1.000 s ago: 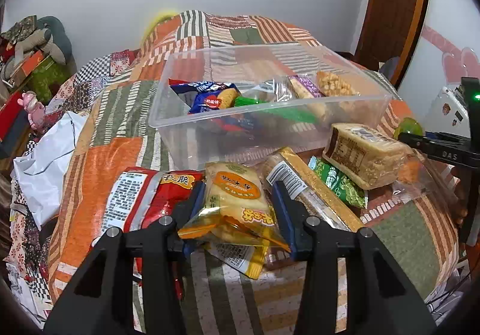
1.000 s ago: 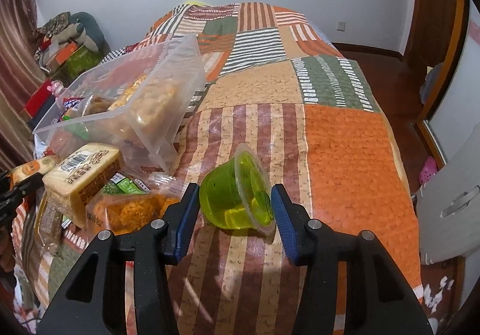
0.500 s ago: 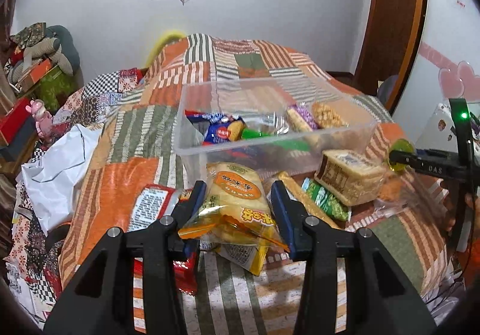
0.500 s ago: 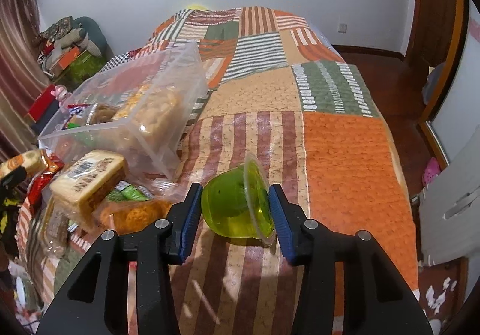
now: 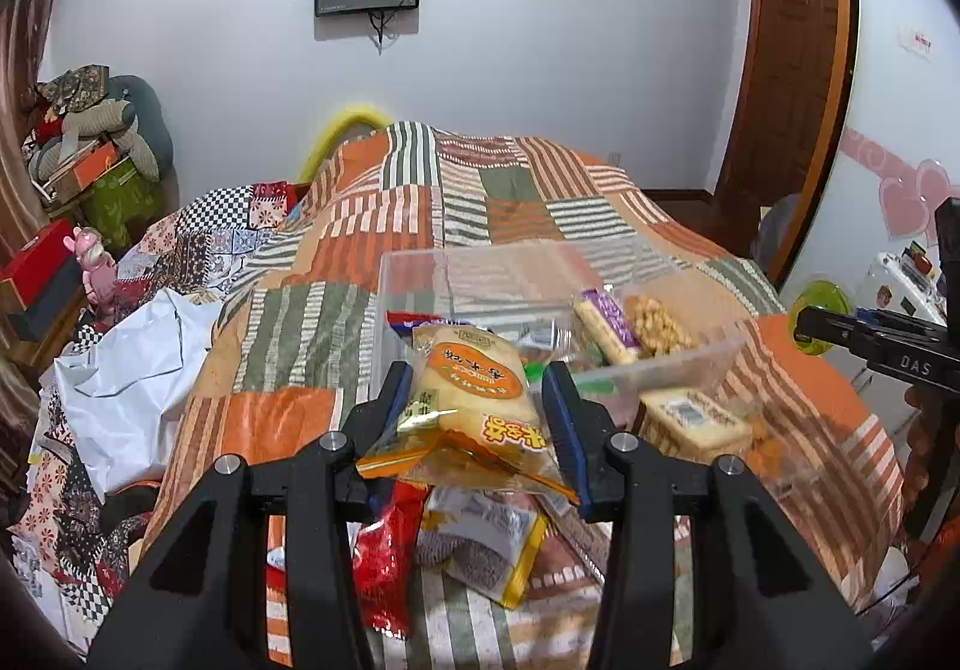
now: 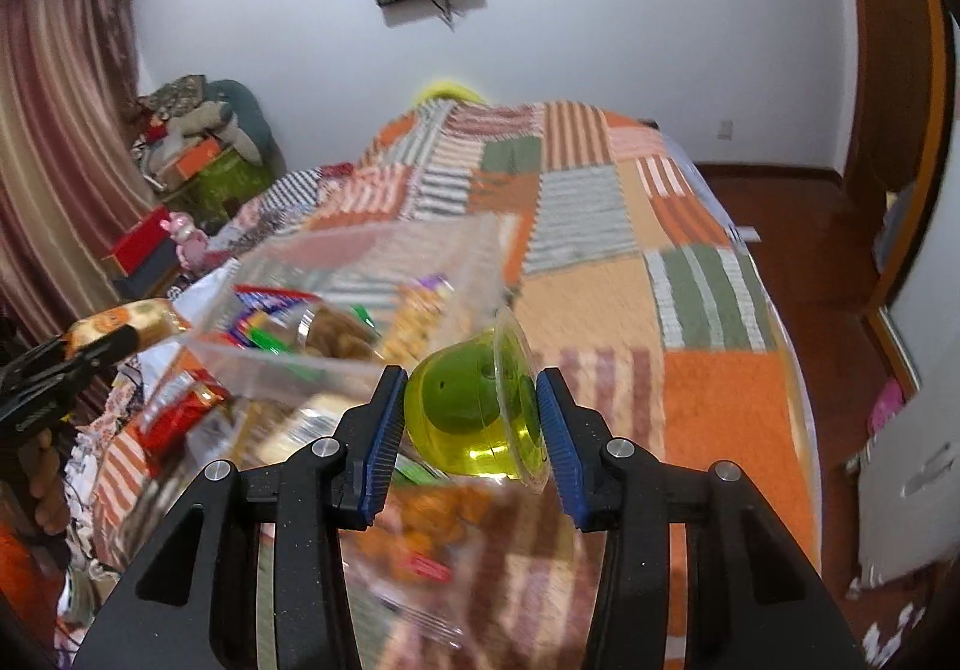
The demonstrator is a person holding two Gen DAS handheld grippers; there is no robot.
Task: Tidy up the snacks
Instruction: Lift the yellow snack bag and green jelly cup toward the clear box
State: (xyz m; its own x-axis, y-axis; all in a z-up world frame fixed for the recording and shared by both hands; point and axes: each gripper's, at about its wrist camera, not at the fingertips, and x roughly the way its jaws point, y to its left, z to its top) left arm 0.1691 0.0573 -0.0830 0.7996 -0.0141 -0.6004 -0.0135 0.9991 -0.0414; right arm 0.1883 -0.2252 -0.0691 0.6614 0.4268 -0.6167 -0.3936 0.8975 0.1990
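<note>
My left gripper (image 5: 480,418) is shut on a yellow-and-orange snack packet (image 5: 474,406), held in the air just in front of the clear plastic box (image 5: 474,274). My right gripper (image 6: 471,421) is shut on a green jelly cup (image 6: 474,412), lifted over the bedspread beside the box (image 6: 360,262). The box holds several snacks, among them a purple-wrapped bar (image 5: 606,325) and a bag of fried bits (image 5: 657,322). The right gripper with the cup (image 5: 819,319) shows at the right edge of the left wrist view. In the right wrist view the left gripper (image 6: 90,346) is at the left with its packet.
Loose snacks lie on the patchwork bedspread (image 5: 288,322) before the box: a red bag (image 5: 384,556), a yellow-edged packet (image 5: 486,544), a pale cake block (image 5: 696,418). A white sheet (image 5: 126,388) is heaped at the left. The bed's right edge drops to a wooden floor (image 6: 840,262).
Both grippers have risen, lifting the packet and the jelly cup off the bedspread. The right jaws closed onto the cup. The box now sits lower in both views.
</note>
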